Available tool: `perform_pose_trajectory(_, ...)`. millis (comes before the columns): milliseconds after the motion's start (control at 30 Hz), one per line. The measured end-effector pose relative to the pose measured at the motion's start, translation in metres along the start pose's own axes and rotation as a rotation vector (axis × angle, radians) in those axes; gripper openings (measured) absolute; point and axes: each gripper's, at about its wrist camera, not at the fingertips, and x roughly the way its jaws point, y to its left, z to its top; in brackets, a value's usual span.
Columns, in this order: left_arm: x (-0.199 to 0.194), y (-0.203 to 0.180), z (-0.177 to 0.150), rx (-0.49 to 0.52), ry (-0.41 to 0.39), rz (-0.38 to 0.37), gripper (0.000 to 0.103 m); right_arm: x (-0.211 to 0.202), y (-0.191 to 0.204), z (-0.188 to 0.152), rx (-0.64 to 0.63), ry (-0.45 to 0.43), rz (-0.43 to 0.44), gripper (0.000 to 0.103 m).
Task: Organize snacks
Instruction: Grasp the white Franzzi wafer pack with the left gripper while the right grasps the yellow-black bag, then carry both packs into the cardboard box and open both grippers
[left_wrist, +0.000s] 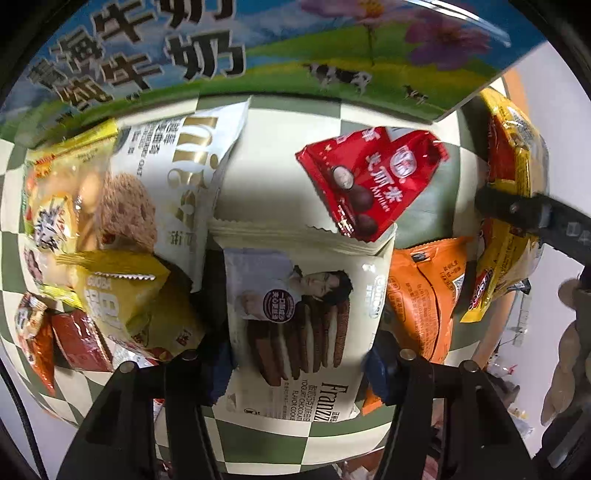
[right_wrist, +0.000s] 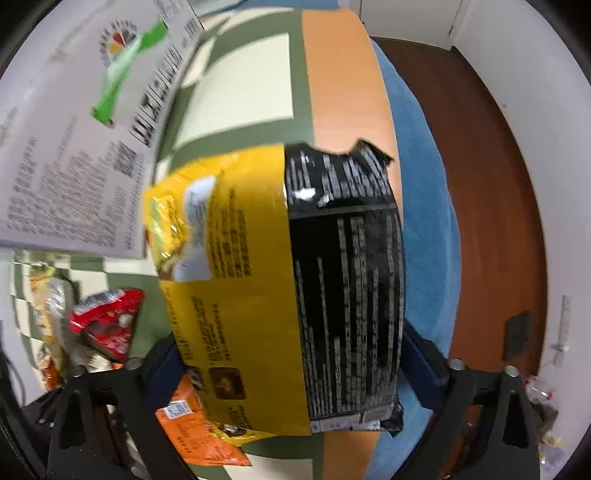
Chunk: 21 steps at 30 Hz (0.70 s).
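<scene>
The right tongs (right_wrist: 291, 354) clamped a yellow-and-black snack bag (right_wrist: 295, 280) above the checkered tabletop (right_wrist: 236, 85). An orange packet (right_wrist: 199, 439) lay beneath it, a red candy pouch (right_wrist: 107, 321) nearby left, a white carton (right_wrist: 74, 147) beyond.

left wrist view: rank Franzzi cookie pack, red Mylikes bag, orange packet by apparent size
1. Franzzi cookie pack, largest, though it sits nearest the lens, which inflates it.
2. Red Mylikes bag.
3. Orange packet, partly hidden, so ranks 2 and 3 are unsure.
</scene>
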Motion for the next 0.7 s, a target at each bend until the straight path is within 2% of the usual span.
perform_pose_trajectory(233, -0.044, 0.0, -0.01, 0.011, -0.04, 0.012, 0.056, 0.001, 0.008, -0.024, 0.017, -0.028, -0.047, 0.088)
perform_pose_trajectory(433, -0.083, 0.0, -0.016, 0.031, -0.088, 0.011, 0.056, -0.017, 0.011, -0.04, 0.067, -0.056, 0.012, 0.088)
perform_pose_trajectory(533, -0.122, 0.003, -0.021, 0.036, -0.121, -0.01, 0.056, -0.039, 0.006, -0.051, 0.073, -0.084, 0.049, 0.088)
perform_pose_trajectory(700, -0.188, 0.016, -0.018, 0.032, -0.175, -0.084, 0.056, -0.084, 0.025, -0.061, 0.063, -0.142, 0.135, 0.088)
